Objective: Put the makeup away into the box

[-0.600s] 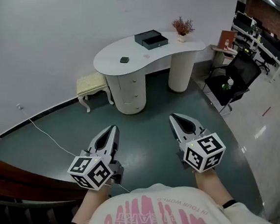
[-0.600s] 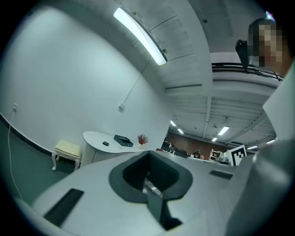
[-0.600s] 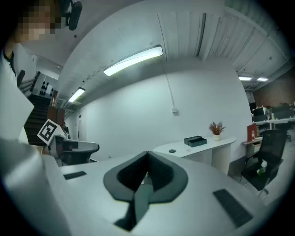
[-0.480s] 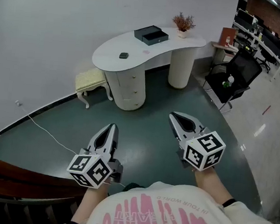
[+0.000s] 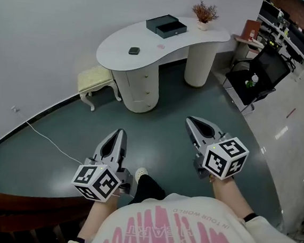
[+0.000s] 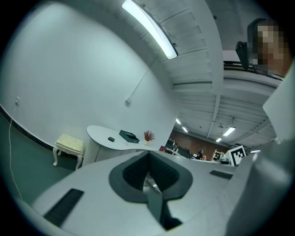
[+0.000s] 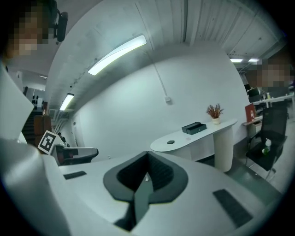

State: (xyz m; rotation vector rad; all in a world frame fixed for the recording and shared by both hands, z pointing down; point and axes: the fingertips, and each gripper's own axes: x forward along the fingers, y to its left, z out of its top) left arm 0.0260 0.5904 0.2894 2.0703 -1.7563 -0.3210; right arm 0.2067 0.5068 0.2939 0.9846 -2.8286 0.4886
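Far across the floor from the surface, yet to start putting anything away.
Up on the white surface (image 5: 115, 56), near its far edge, dark box (image 5: 166, 26); held low and well apart from it, left hand-held gripper (image 5: 121, 133) and right hand-held gripper (image 5: 191, 120), both closed tight on nothing; lying loose outside the box, small dark compact (image 5: 134, 51) and pink piece (image 5: 160, 46), left to fetch and box.

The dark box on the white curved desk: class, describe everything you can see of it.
The dark rectangular box is low, flat and matte, like a hard case. It seems to be in two stepped parts, as if a drawer or tray were slid out, but its contents cannot be made out. It lies flat near the wall side of the white curved desk, a little apart from a small potted plant. It touches only the desktop.
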